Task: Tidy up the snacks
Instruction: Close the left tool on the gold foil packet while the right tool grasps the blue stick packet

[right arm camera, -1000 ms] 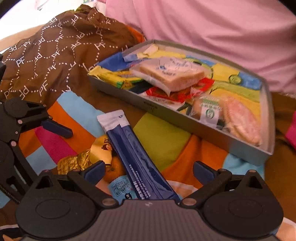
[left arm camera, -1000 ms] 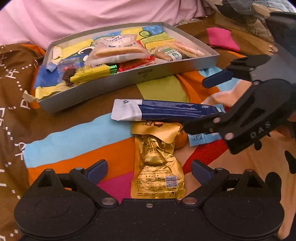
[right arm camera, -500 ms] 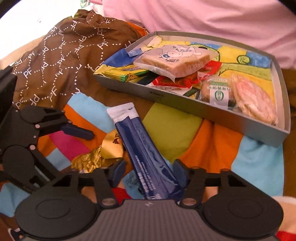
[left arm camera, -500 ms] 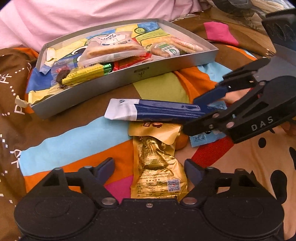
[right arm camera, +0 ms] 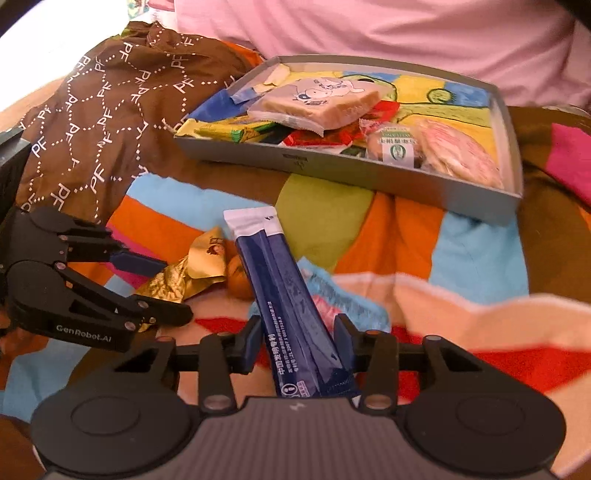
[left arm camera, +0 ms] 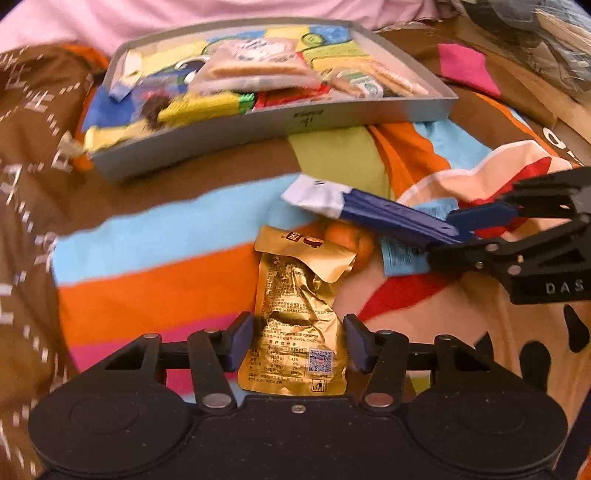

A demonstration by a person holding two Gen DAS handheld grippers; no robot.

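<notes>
Left gripper [left arm camera: 298,341] brackets the gold pouch [left arm camera: 297,317] at lower centre; right gripper [right arm camera: 297,345] clamps the blue sachet [right arm camera: 284,299] — grey tray [right arm camera: 369,173] above.

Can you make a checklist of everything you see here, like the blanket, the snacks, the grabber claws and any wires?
Surface: colourful patchwork blanket, rumpled.
Job's things: grey tray holding wrapped bread, biscuits and bars; gold foil pouch, blue stick packet, a small orange snack and a light blue packet lie on the blanket outside it.
Clutter: brown patterned cloth beside the tray.
Grippers: left gripper straddles the gold pouch, pads not clearly pressing; right gripper straddles the blue stick packet, small gaps at the pads.
Cables: nothing seen.
Surroundings: pink fabric behind the tray.
</notes>
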